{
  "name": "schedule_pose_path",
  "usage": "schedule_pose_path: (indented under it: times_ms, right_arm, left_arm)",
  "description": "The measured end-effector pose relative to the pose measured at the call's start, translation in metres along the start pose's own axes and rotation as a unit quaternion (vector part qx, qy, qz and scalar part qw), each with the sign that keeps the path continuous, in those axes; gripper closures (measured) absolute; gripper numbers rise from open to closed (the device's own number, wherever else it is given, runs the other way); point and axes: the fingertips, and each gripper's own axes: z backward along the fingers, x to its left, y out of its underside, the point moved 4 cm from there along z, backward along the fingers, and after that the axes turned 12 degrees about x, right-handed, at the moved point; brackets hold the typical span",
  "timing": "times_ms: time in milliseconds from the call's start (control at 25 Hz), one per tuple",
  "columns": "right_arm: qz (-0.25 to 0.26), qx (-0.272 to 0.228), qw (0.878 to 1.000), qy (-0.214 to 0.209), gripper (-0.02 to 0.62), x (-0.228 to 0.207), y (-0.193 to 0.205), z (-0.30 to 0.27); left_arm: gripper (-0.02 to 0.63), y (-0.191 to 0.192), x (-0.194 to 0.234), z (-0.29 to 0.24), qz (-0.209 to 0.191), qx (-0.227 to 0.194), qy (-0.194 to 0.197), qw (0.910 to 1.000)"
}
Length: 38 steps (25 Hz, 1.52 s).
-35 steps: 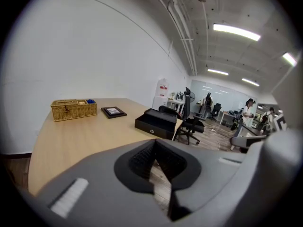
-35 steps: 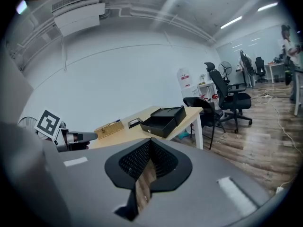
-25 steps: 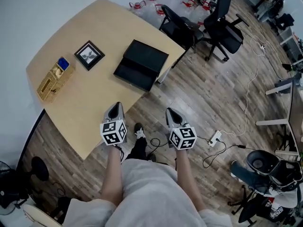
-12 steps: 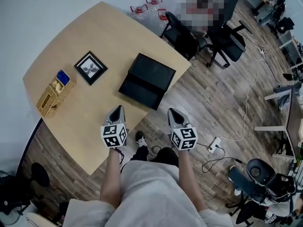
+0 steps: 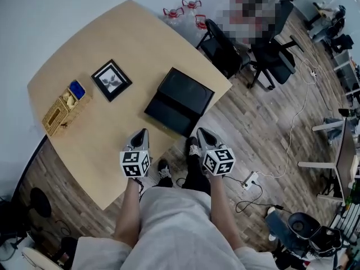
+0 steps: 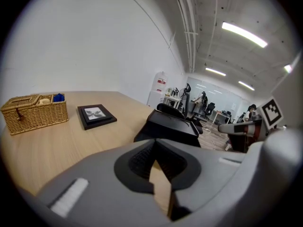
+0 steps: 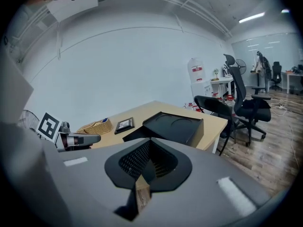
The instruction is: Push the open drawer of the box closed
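Left hand-held gripper (image 5: 140,135) and right hand-held gripper (image 5: 201,133), both with jaws closed on nothing, are hovering just short of the box (image 5: 190,88), which is sitting near the worktop (image 5: 95,145) edge with its drawer (image 5: 167,111) standing open toward the person. The approach step appears to be in hand; next, a closed tip is likely needing to meet the drawer front squarely and press it in.
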Motion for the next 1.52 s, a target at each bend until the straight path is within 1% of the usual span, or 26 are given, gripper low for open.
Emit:
schedule_pose_path:
  times_ms: [160, 320, 520, 680, 840, 1160, 1320, 1520]
  right_arm:
    - [0.001, 0.018, 0.999, -0.037, 0.593, 0.001, -0.012, -0.019]
    - [-0.005, 0.015, 0.998, -0.057, 0.594, -0.010, -0.033, -0.039]
    - [0.002, 0.021, 0.997, -0.074, 0.592, -0.022, -0.054, -0.059]
    - [0.005, 0.020, 0.995, -0.095, 0.593, -0.034, -0.079, -0.076]
    - [0.024, 0.030, 0.994, -0.107, 0.592, -0.043, -0.101, -0.096]
    - [0.066, 0.066, 0.987, -0.129, 0.592, -0.052, -0.121, -0.142]
    - [0.098, 0.089, 0.980, -0.147, 0.592, -0.046, -0.123, -0.161]
    - [0.123, 0.107, 0.973, -0.166, 0.592, -0.049, -0.127, -0.178]
  left_arm:
    - [0.554, -0.003, -0.004, -0.002, -0.002, 0.004, 0.000, 1.0000]
    - [0.554, -0.019, -0.008, -0.008, -0.018, 0.002, -0.007, 0.9998]
    - [0.554, -0.024, -0.005, -0.020, -0.010, 0.015, -0.021, 0.9996]
    - [0.554, -0.036, -0.002, -0.030, 0.001, 0.013, -0.038, 0.9992]
    - [0.554, -0.047, -0.001, -0.041, 0.004, 0.016, -0.051, 0.9986]
    - [0.554, -0.040, 0.000, -0.046, 0.029, 0.031, -0.079, 0.9960]
    - [0.554, -0.030, 0.001, -0.046, 0.050, 0.036, -0.097, 0.9934]
    - [0.554, -0.015, 0.001, -0.050, 0.059, 0.044, -0.112, 0.9909]
